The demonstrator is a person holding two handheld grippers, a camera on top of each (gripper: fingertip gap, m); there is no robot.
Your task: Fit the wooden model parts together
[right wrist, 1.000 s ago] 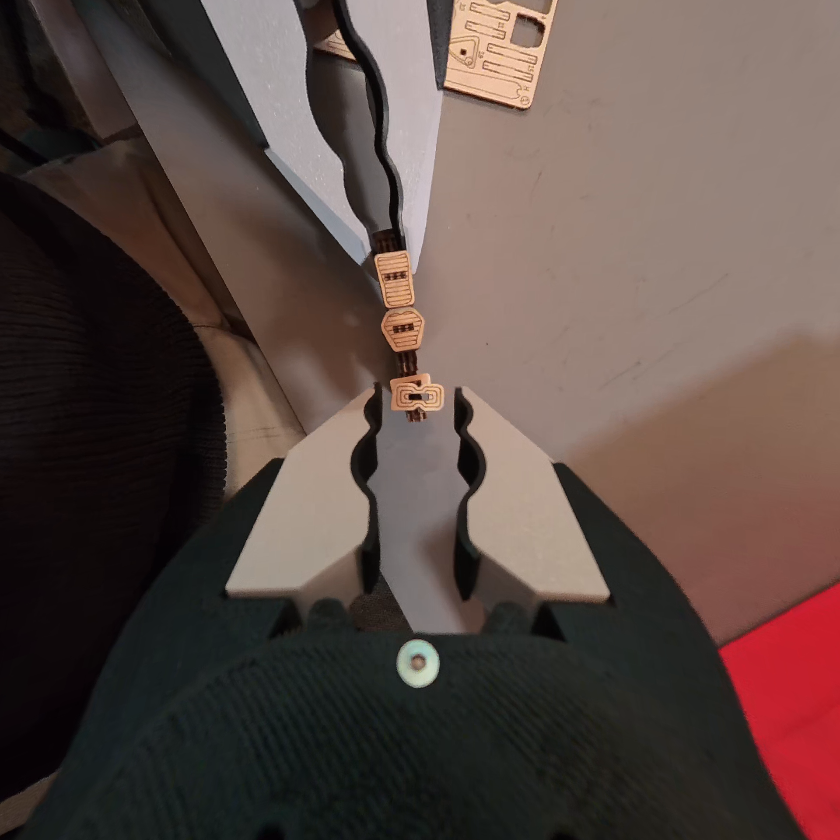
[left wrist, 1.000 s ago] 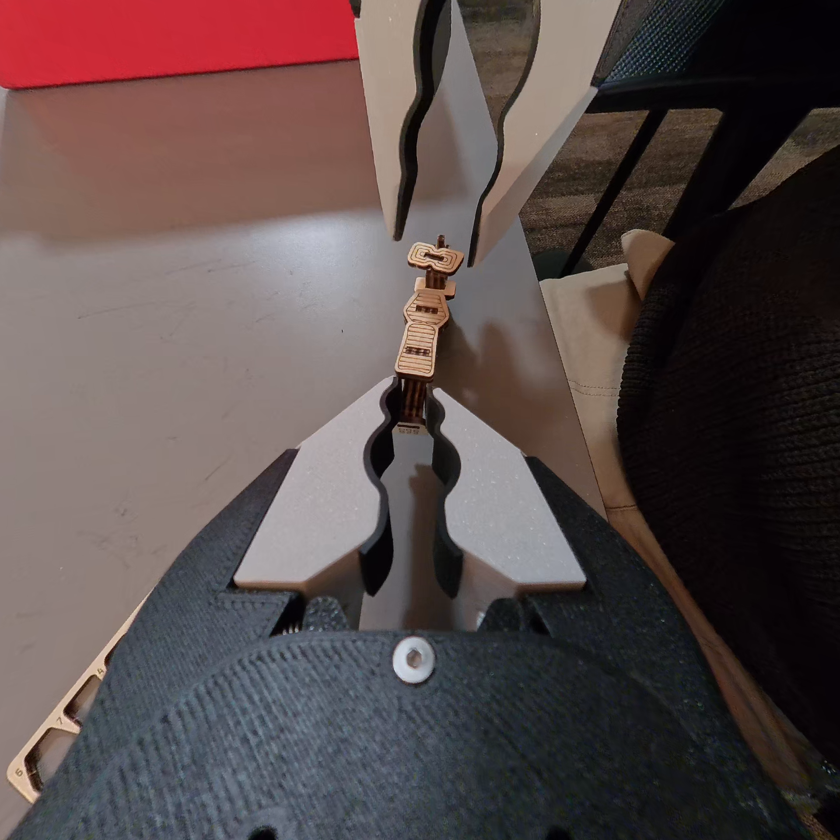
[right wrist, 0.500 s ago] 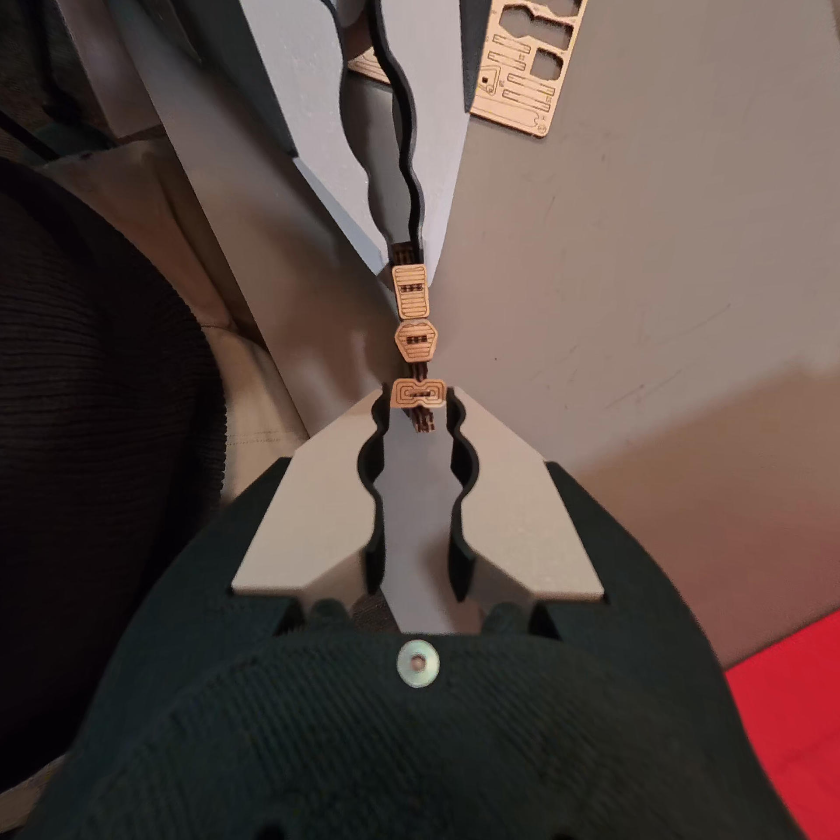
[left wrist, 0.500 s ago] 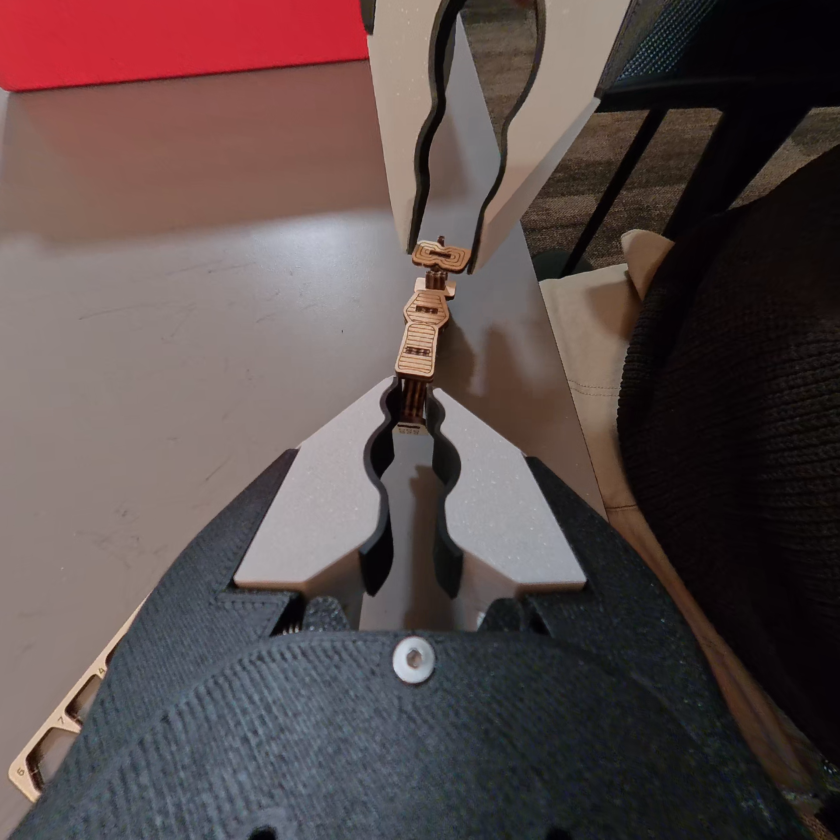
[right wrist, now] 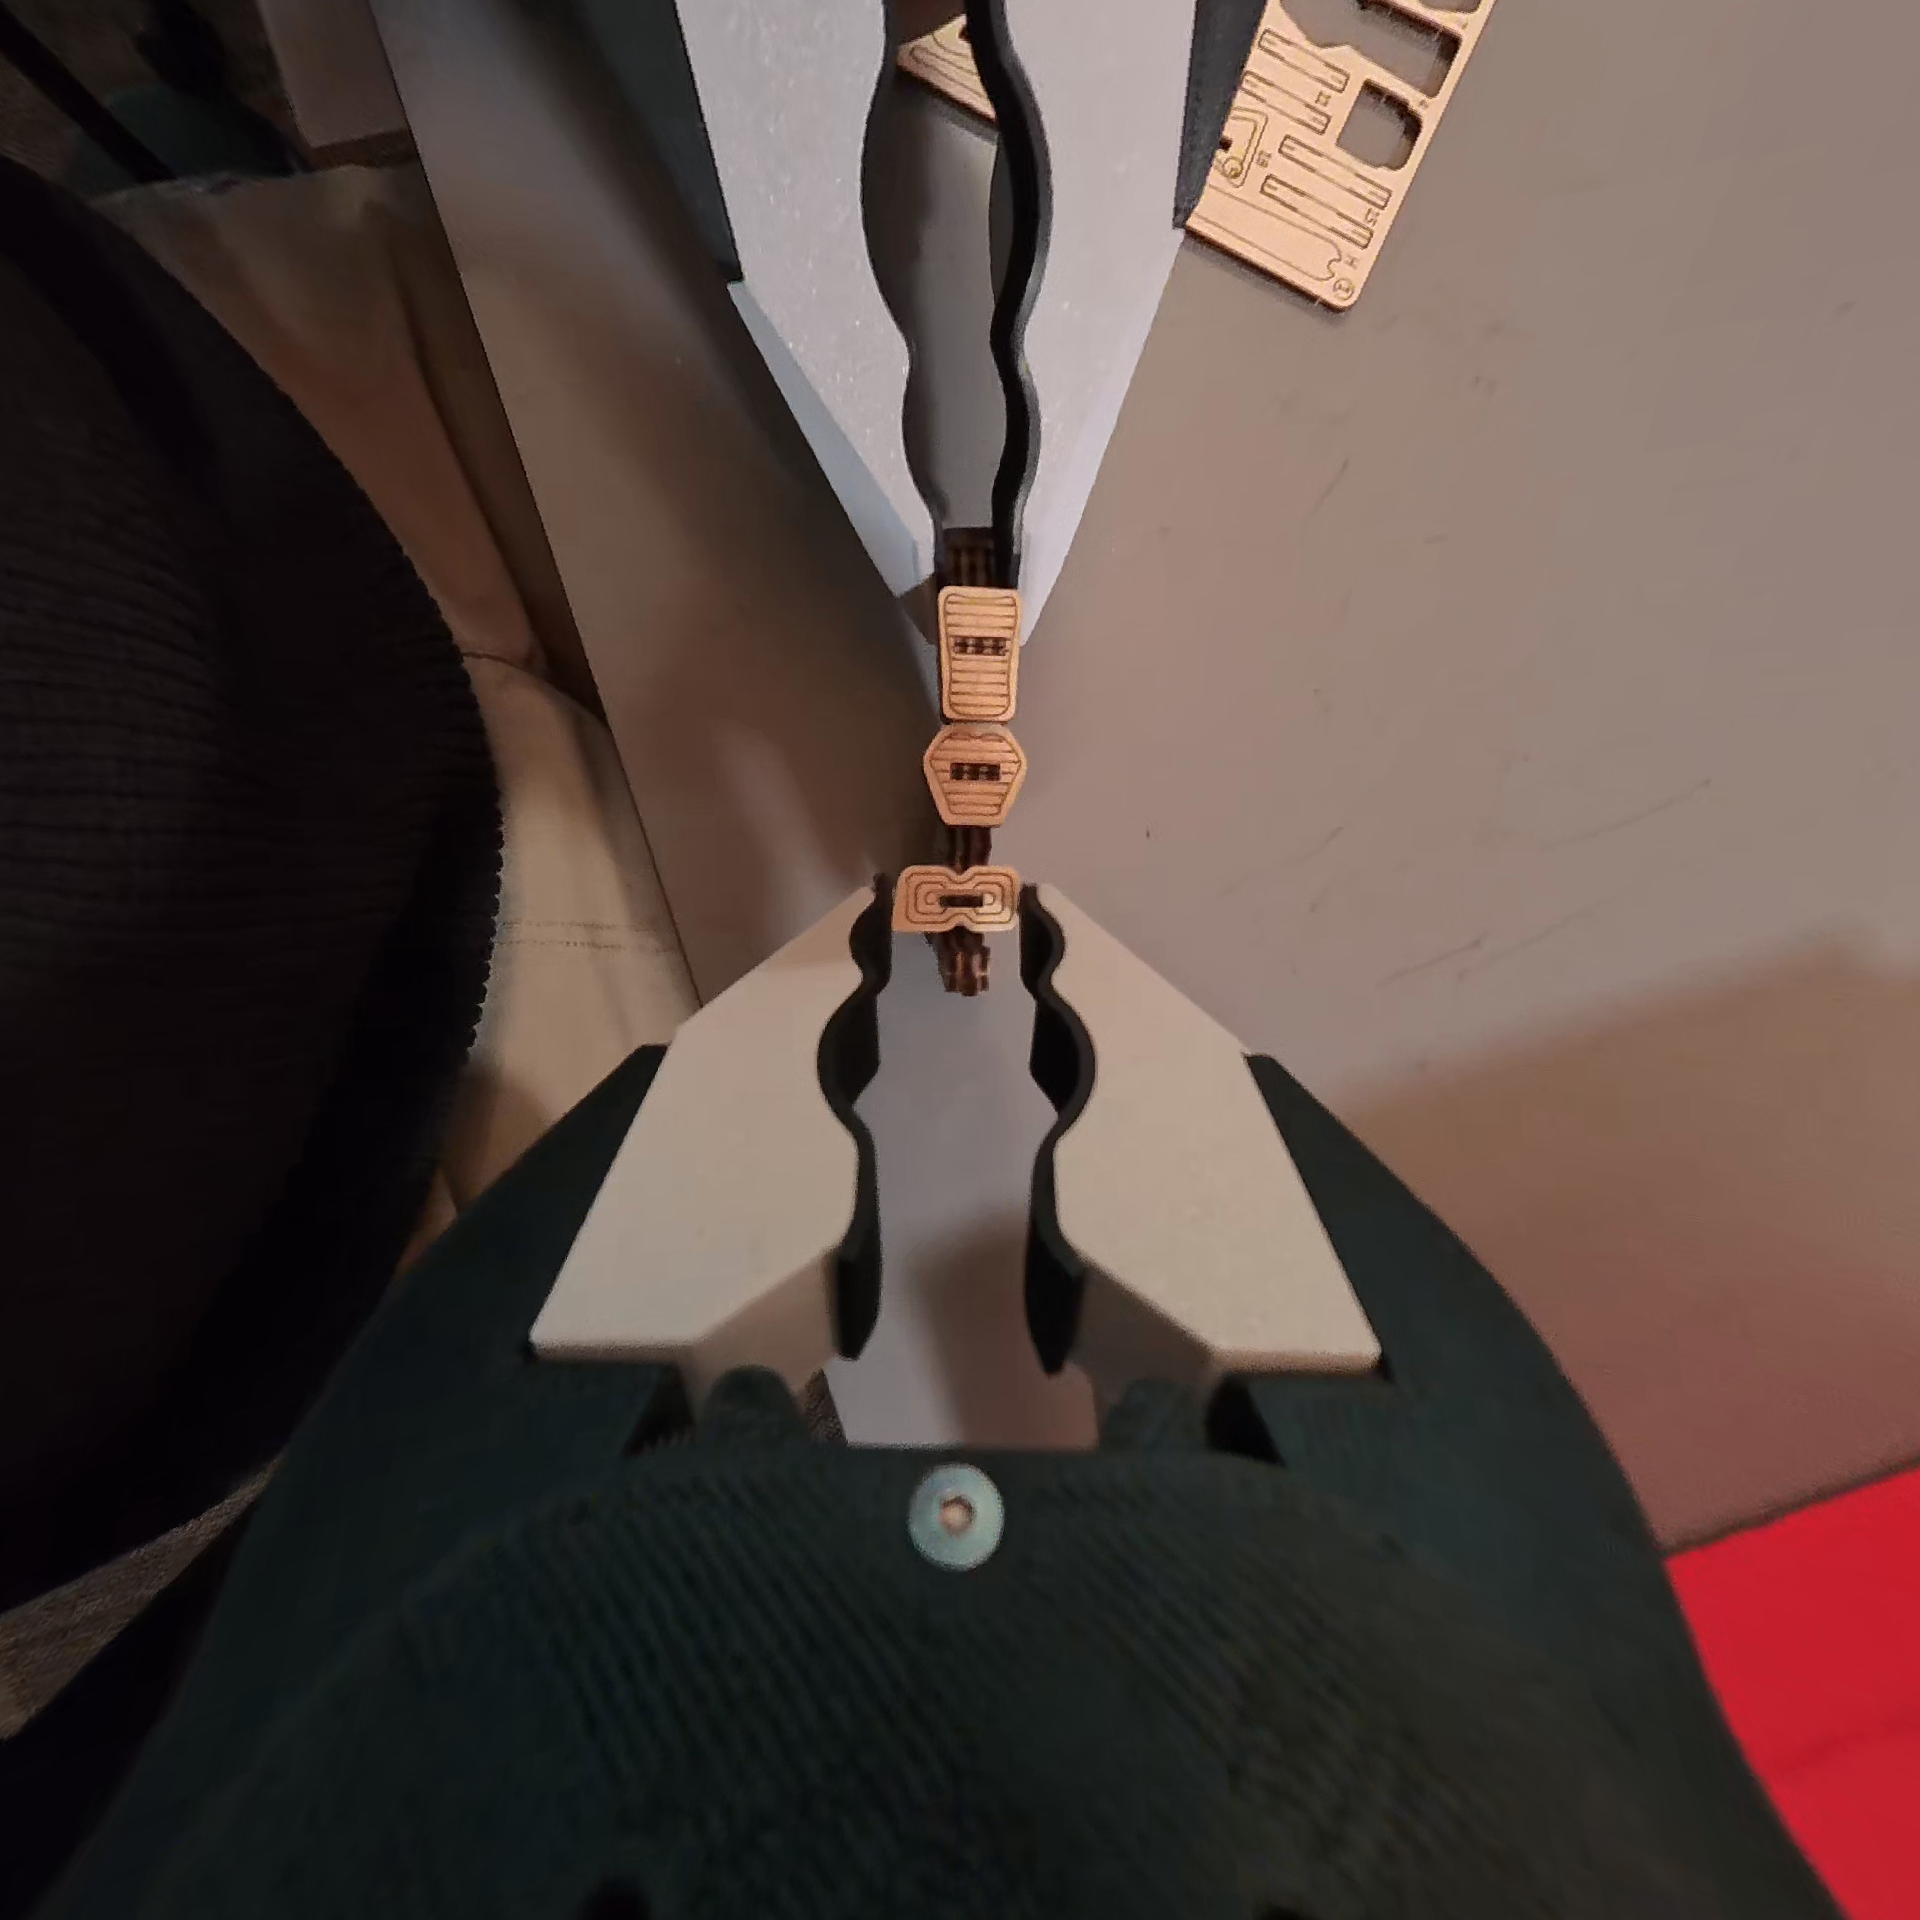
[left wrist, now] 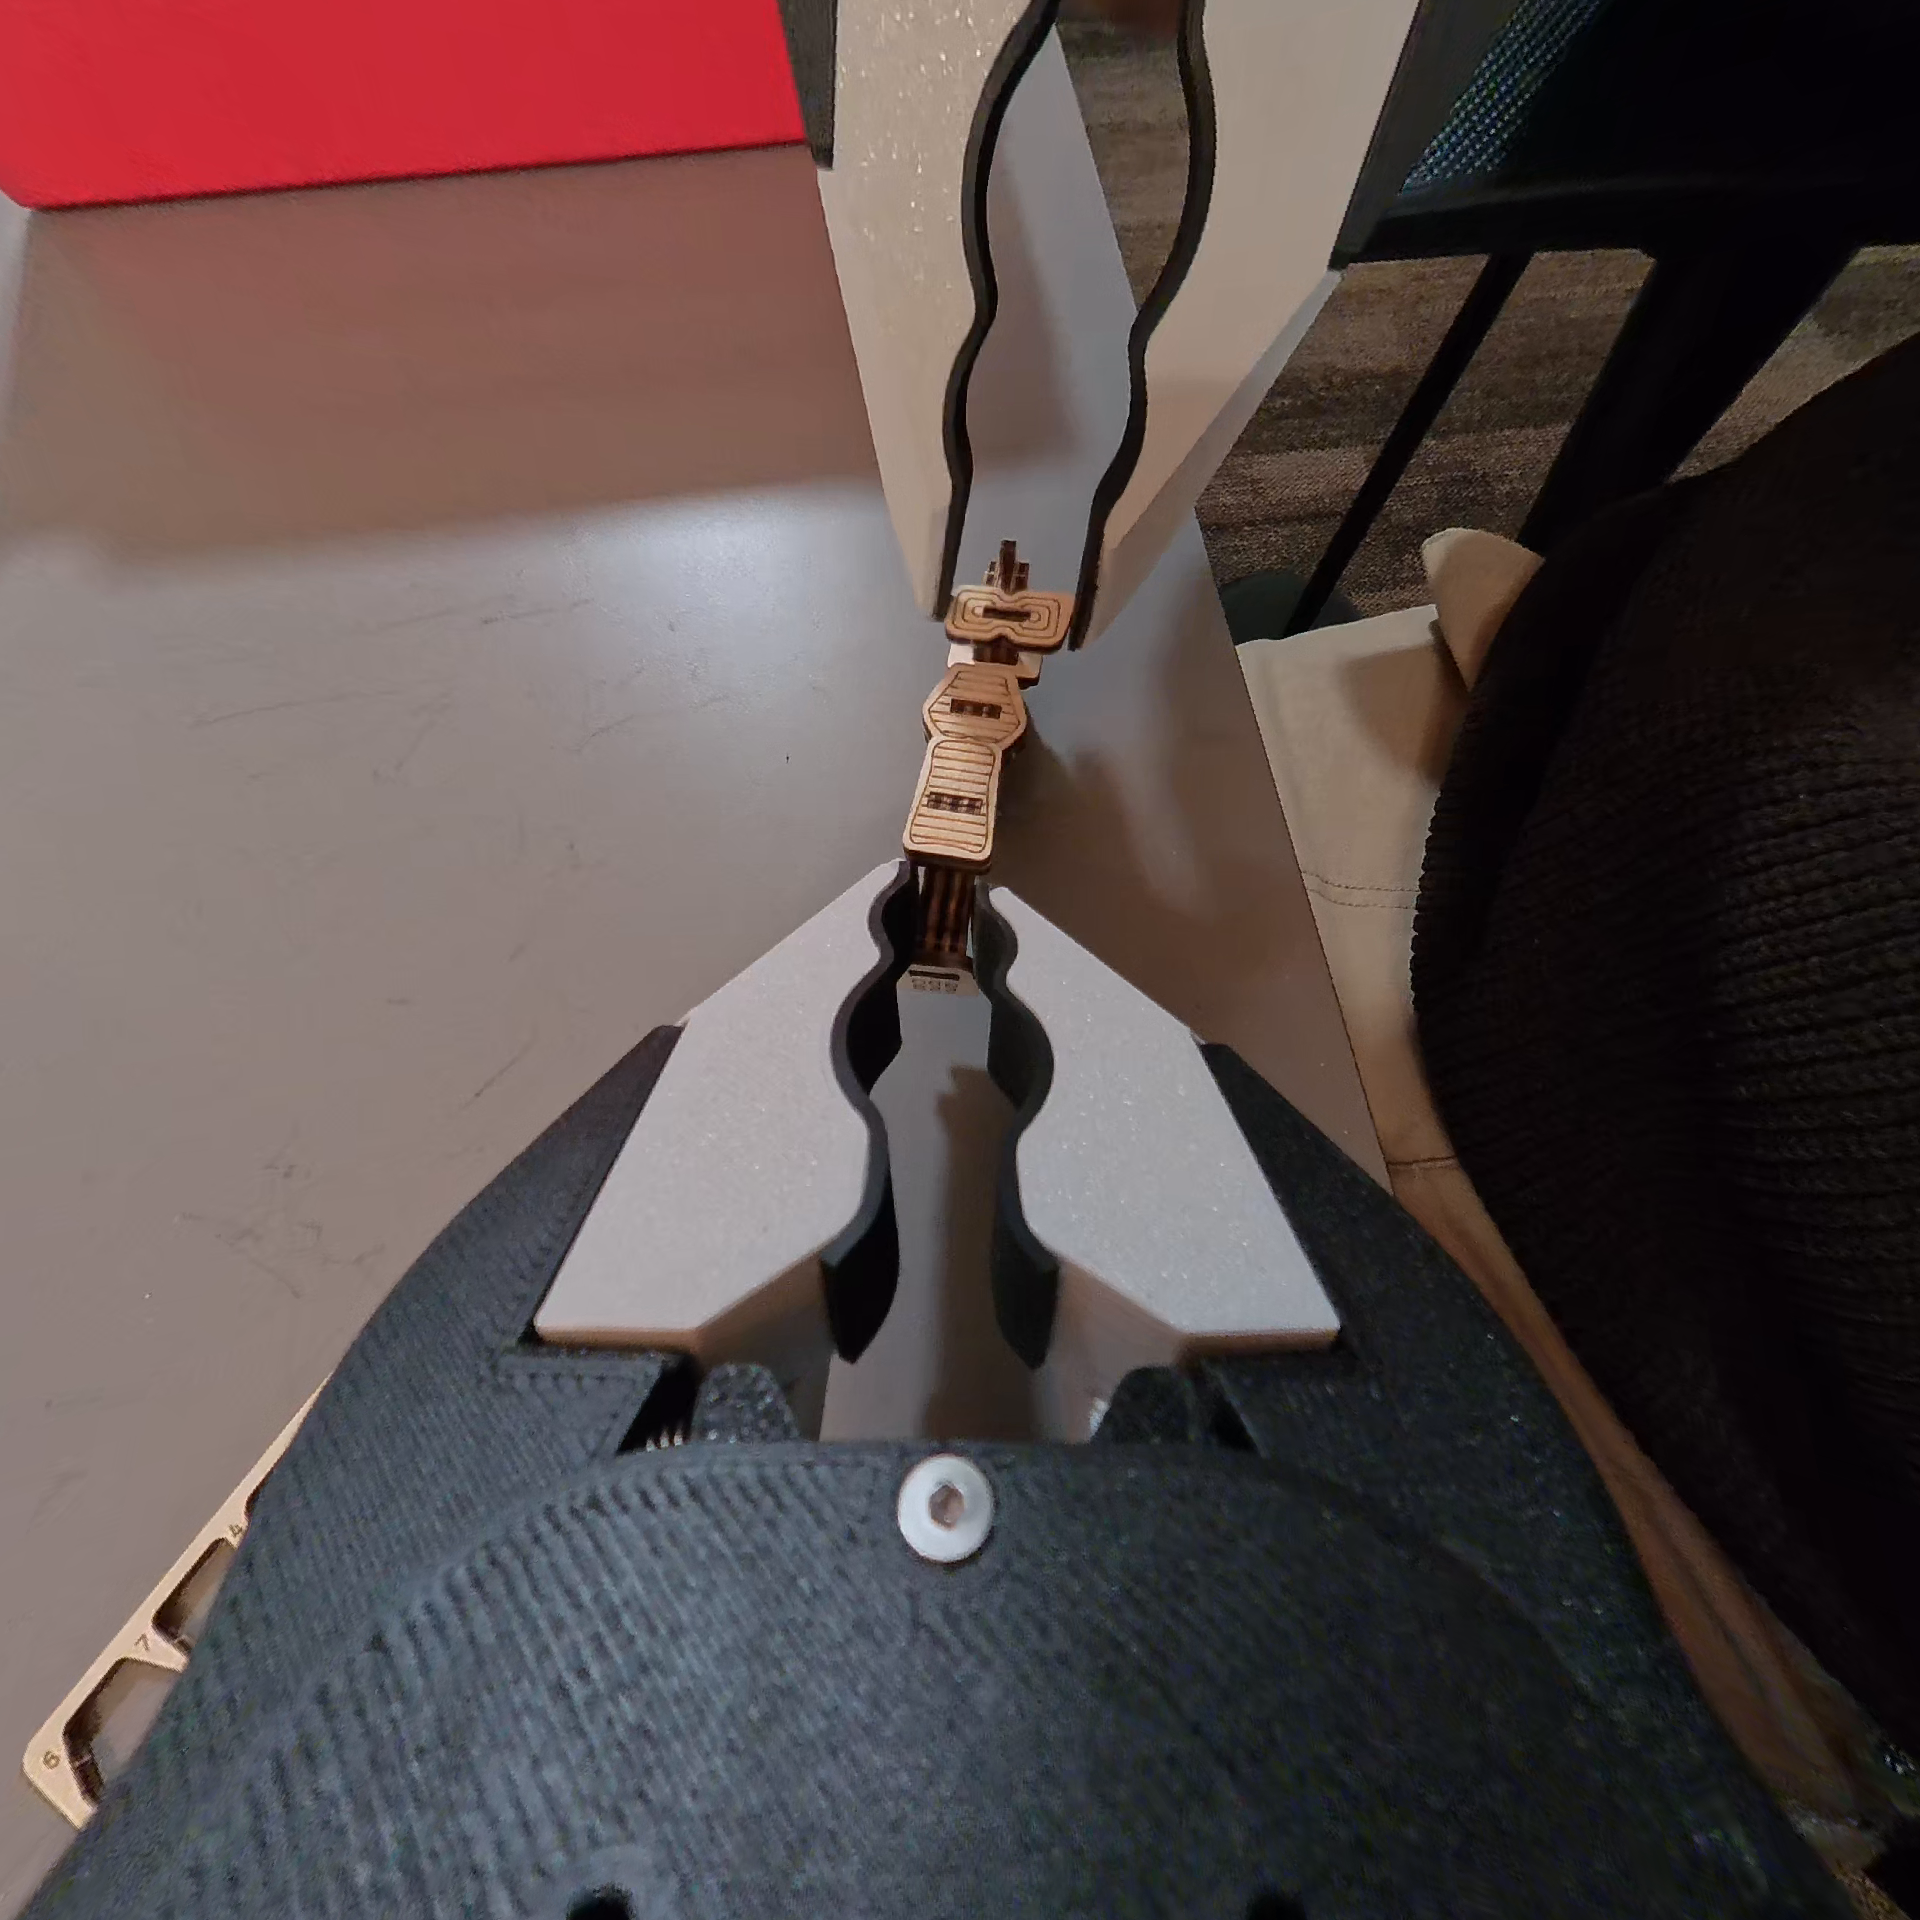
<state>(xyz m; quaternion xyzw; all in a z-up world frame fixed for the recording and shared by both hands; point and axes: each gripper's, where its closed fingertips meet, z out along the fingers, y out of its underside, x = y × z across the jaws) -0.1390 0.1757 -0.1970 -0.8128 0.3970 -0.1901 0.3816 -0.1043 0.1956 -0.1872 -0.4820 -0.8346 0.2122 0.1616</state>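
Observation:
A small wooden model (left wrist: 961, 769) is a dark stacked spine with three pale engraved plates on it, held in the air over the grey table's (left wrist: 416, 831) edge. My left gripper (left wrist: 943, 914) is shut on the spine's near end. My right gripper (right wrist: 956, 914) faces it from the other end. Its fingertips touch both sides of the figure-eight end plate (right wrist: 956, 899). The same plate shows in the left wrist view (left wrist: 1010, 620), between the right gripper's (left wrist: 1010, 613) tips. The model (right wrist: 975, 727) spans the two grippers, with the left gripper (right wrist: 977, 551) at the top.
A flat wooden part sheet (right wrist: 1340, 156) with cut-outs lies on the table behind the left gripper, and also shows in the left wrist view (left wrist: 114, 1683). A red block (left wrist: 395, 83) lies at the table's far side. A person's dark knit sleeve (left wrist: 1714, 935) and a black chair frame (left wrist: 1558, 312) are off the edge. Some 5 centimetres of space lies between my two pairs of fingers. The red block (left wrist: 395, 83) sits 30 centimetres or so from the ends of my right fingers.
My right gripper has moved in over the end plate and its fingers have narrowed from a wider gap until they touch the plate's sides. The left gripper and model have held still.

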